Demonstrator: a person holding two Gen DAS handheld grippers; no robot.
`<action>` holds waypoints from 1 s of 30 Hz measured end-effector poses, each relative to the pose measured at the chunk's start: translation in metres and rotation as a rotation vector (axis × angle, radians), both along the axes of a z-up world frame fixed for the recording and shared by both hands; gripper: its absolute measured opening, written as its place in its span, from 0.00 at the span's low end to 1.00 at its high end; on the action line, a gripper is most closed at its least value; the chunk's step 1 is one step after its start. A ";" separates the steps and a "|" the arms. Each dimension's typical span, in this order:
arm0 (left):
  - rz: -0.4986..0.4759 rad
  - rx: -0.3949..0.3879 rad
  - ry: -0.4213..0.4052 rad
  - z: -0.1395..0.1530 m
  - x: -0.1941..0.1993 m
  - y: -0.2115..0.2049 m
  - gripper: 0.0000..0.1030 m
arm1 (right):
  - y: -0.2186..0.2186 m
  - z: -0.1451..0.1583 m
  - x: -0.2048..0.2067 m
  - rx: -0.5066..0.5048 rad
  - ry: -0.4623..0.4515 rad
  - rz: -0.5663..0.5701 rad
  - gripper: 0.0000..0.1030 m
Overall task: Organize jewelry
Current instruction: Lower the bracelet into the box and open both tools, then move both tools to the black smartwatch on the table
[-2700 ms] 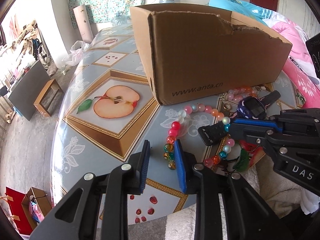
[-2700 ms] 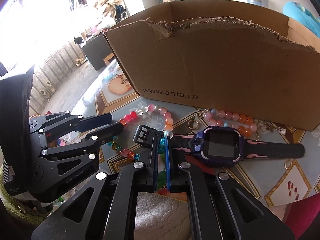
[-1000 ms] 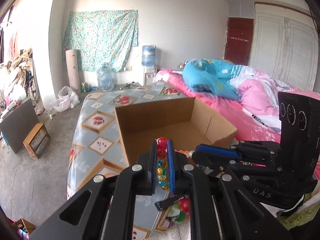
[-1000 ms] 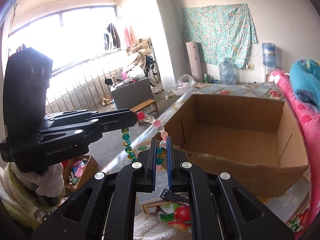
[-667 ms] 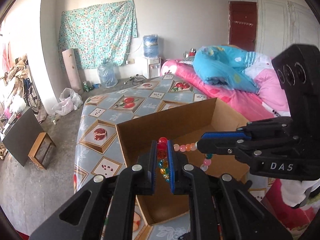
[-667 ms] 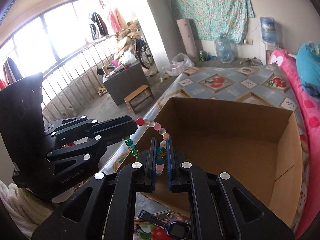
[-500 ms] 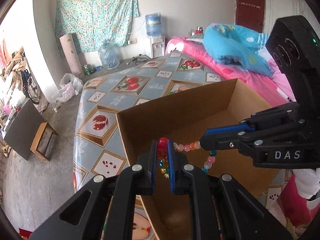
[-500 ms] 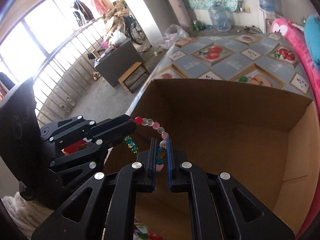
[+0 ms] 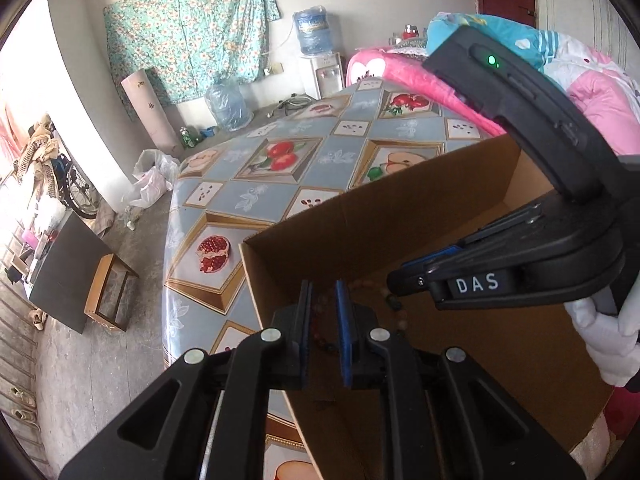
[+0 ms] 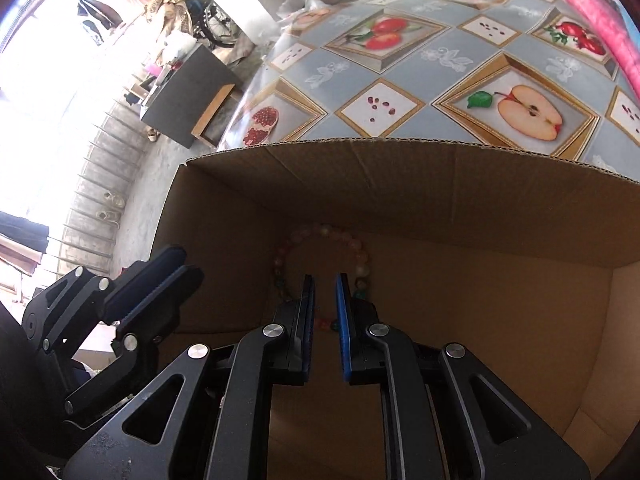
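1. left wrist view: we see our left gripper [image 9: 324, 320] low inside the cardboard box [image 9: 400, 216], close to the box's left wall. its blue pads stand a little apart, and dim beads of the bead bracelet [image 9: 320, 330] show in the gap. the pads no longer pinch them as they did half a second ago, when the bright beads sat tight between them above the box.

2. left wrist view again: the right gripper [image 9: 394, 278] reaches in from the right, its tips almost together, with a white gloved hand [image 9: 608, 340] behind it. a few loose beads lie on the box floor under its tip.

3. right wrist view: the jaws of the right gripper [image 10: 325, 304] have just been opening. now there is a thin gap, and only a few beads show low in it. the bead bracelet [image 10: 320, 232] lies in a ring on the box floor, near the far wall and the far left corner. half a second ago it hung stretched in the air between both grippers.

4. right wrist view again: the left gripper [image 10: 176, 264] sits at the left, its tips close together. we cannot tell from here if it touches any bead.

5. what it means: we think the bracelet is now put away in the cardboard box [image 10: 400, 184] on the table [image 10: 440, 56]. next we would lift both grippers out and fetch another piece.
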State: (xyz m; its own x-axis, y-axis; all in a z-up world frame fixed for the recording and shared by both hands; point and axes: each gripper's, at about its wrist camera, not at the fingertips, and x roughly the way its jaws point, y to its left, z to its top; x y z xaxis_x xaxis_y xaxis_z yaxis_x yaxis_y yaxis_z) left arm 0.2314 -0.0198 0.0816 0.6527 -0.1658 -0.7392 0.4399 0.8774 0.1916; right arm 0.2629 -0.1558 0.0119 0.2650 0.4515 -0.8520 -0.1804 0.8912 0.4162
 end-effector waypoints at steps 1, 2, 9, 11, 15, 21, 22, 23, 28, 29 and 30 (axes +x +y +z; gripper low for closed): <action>0.003 -0.007 -0.019 0.003 -0.002 0.001 0.11 | -0.001 0.002 -0.003 0.008 -0.009 0.001 0.11; 0.009 -0.015 -0.035 0.007 -0.004 0.004 0.11 | -0.003 0.006 -0.005 0.015 -0.023 0.002 0.11; 0.046 -0.126 -0.111 0.037 -0.039 0.031 0.11 | -0.027 0.061 -0.047 0.052 -0.215 -0.013 0.11; 0.052 -0.174 -0.130 0.045 -0.058 0.042 0.12 | -0.032 0.082 -0.066 0.055 -0.304 -0.015 0.11; 0.026 -0.246 -0.152 0.052 -0.099 0.056 0.18 | -0.048 0.111 -0.119 0.080 -0.445 -0.018 0.13; -0.028 -0.318 -0.145 0.038 -0.162 0.064 0.24 | -0.064 0.115 -0.202 0.121 -0.570 -0.010 0.17; -0.039 -0.316 -0.147 0.035 -0.173 0.064 0.26 | -0.068 0.111 -0.216 0.127 -0.592 -0.010 0.18; -0.052 -0.307 -0.152 0.030 -0.184 0.063 0.26 | -0.072 0.108 -0.229 0.138 -0.607 -0.017 0.20; -0.092 -0.297 -0.041 -0.007 -0.219 0.052 0.36 | -0.087 0.068 -0.269 0.173 -0.562 -0.053 0.29; -0.092 -0.299 0.002 -0.018 -0.221 0.049 0.36 | -0.087 0.057 -0.272 0.171 -0.533 -0.065 0.30; -0.084 -0.300 0.040 -0.029 -0.221 0.046 0.36 | -0.087 0.043 -0.272 0.171 -0.493 -0.072 0.30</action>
